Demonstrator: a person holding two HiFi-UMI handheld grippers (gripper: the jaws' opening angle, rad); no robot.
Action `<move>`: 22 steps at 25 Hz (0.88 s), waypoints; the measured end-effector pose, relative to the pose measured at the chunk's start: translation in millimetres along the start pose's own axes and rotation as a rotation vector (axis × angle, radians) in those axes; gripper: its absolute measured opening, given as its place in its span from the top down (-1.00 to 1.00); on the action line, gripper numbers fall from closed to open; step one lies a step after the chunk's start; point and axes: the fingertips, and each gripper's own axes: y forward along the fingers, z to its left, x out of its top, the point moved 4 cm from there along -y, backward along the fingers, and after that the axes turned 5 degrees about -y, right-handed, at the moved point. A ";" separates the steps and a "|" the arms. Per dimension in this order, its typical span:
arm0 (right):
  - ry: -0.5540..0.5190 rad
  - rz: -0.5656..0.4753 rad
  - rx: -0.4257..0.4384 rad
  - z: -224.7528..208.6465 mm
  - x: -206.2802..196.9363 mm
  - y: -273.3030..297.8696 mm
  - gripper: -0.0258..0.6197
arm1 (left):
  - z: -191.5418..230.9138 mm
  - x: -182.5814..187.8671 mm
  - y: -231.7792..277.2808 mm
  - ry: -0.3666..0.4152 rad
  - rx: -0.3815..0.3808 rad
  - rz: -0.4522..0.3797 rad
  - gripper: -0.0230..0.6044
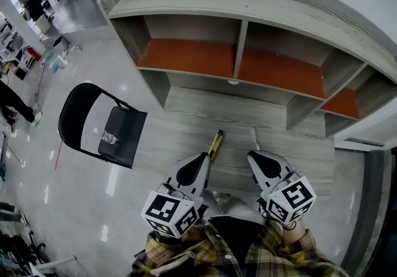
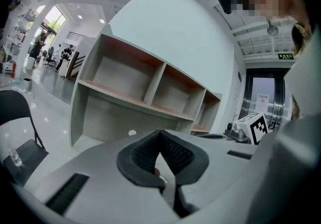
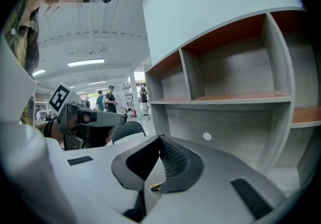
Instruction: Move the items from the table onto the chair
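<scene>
Plaid sleeves (image 1: 162,252) and the marker cubes (image 1: 170,210) (each a part of its gripper) lie nearest the head camera. Left gripper (image 1: 204,156): jaws together, its ribbed pads (image 2: 176,153) meeting at the tip with nothing clamped. Right gripper (image 1: 250,156): jaws likewise closed tip to tip, pads (image 3: 173,160) empty. Both hover over the front edge of the grey tabletop (image 1: 186,114), pointing toward the shelf unit (image 1: 239,52) on its back edge. A slim gold-and-black stick (image 1: 215,144) lies on the tabletop near the front edge, between the two gripper tips and just beside the left one. The black folding chair (image 1: 129,122) stands on the floor (image 1: 93,195) beyond the tabletop's left edge, and a small clear item (image 1: 109,138) rests on its seat.
</scene>
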 end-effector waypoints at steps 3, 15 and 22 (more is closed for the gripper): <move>0.008 0.009 -0.034 -2.4 2.5 1.8 0.87 | 2.0 5.4 9.7 0.010 -0.041 0.027 0.91; 0.059 0.023 -0.138 8.4 2.8 9.6 0.87 | 18.8 2.6 34.3 0.037 -0.110 0.151 0.90; 0.112 0.028 -0.156 11.8 -10.8 10.0 0.87 | 36.6 -17.7 47.8 0.037 -0.103 0.236 0.70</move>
